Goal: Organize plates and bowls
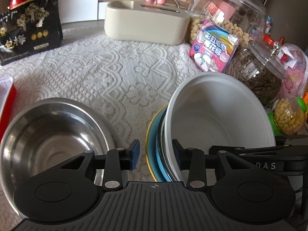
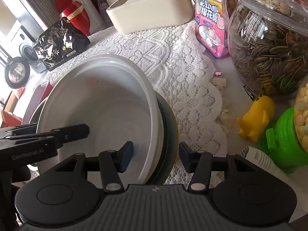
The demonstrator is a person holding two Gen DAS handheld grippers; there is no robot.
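Note:
A white bowl (image 1: 221, 119) (image 2: 107, 100) sits on top of a stack with a dark bowl (image 2: 167, 119) and a blue plate with a yellow rim (image 1: 152, 144). The stack leans on the lace cloth. My right gripper (image 2: 156, 155) is shut on the stack's near rim, one pad inside the white bowl and one outside the plate. My left gripper (image 1: 155, 153) is open and straddles the stack's left rim; one finger (image 2: 77, 132) reaches into the white bowl, and the pads do not press. An empty steel bowl (image 1: 52, 130) stands to the left.
Behind stand a cream box (image 1: 146, 27), a pink sweets bag (image 1: 213, 46) and a black packet (image 1: 28, 30). Glass jars (image 2: 269, 53), a yellow toy (image 2: 256, 119) and a green-lidded jar (image 2: 283, 138) crowd the right. A red tray (image 1: 7, 100) is at the left edge.

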